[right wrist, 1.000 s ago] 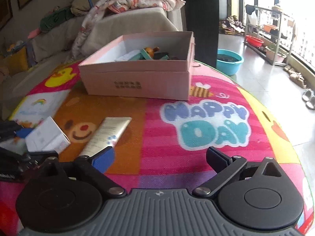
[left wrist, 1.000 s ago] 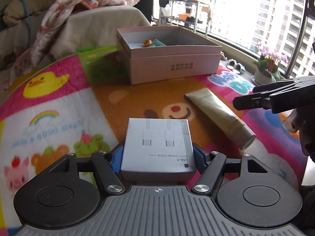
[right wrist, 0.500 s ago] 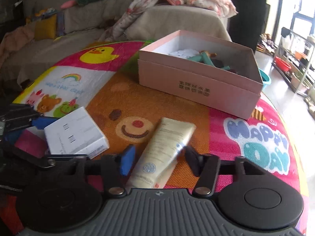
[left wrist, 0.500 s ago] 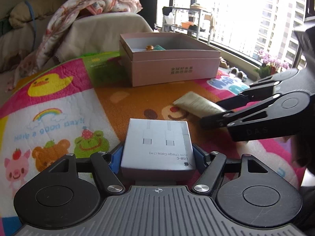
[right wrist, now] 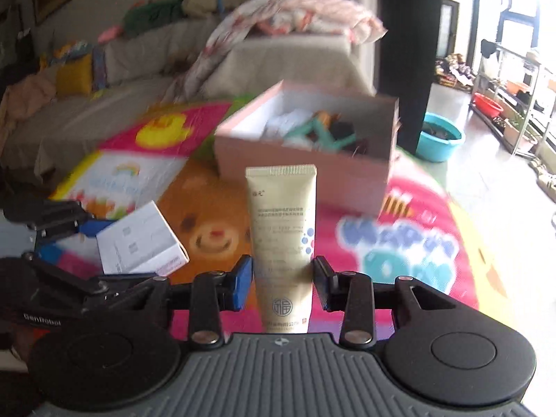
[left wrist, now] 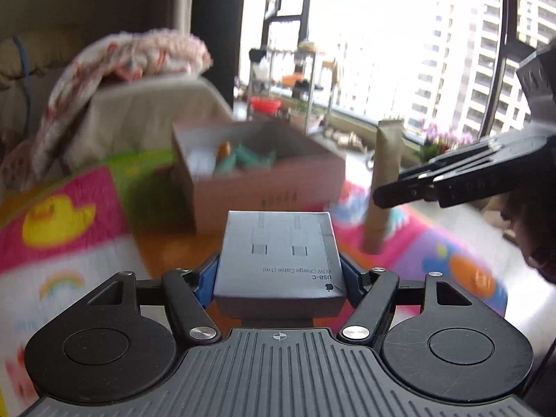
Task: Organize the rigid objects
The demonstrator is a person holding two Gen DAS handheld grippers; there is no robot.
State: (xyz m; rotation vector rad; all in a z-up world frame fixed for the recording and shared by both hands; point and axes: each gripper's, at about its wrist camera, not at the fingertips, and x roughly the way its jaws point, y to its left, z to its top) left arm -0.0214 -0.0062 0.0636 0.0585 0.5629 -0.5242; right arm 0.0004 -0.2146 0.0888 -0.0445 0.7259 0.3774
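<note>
My left gripper (left wrist: pixel 278 274) is shut on a white USB-C cable box (left wrist: pixel 278 239), held above the colourful play mat (left wrist: pixel 62 229). Its blue pads press both sides of the box. My right gripper (right wrist: pixel 282 281) has a cream tube (right wrist: pixel 281 215) between its pads, which touch it; its jaws are closing. The tube points up and away from the gripper, clear of the mat. Ahead of both stands an open pink cardboard box (right wrist: pixel 305 170) with several small items inside. In the left wrist view the right gripper (left wrist: pixel 385 196) and the tube (left wrist: pixel 382 173) hang to the right of the pink cardboard box (left wrist: pixel 264 187).
A sofa (right wrist: pixel 139 55) with a patterned blanket (right wrist: pixel 295 14) runs behind the mat. A teal basin (right wrist: pixel 439 135) sits on the floor at the right, with a shelf rack (right wrist: pixel 514 93) beyond. Large windows (left wrist: pixel 417 52) fill the far right of the left wrist view.
The right gripper swung over the tube, closed on it and lifted it off the mat. The left gripper rose with the cable box, and the pink box now looks nearer.
</note>
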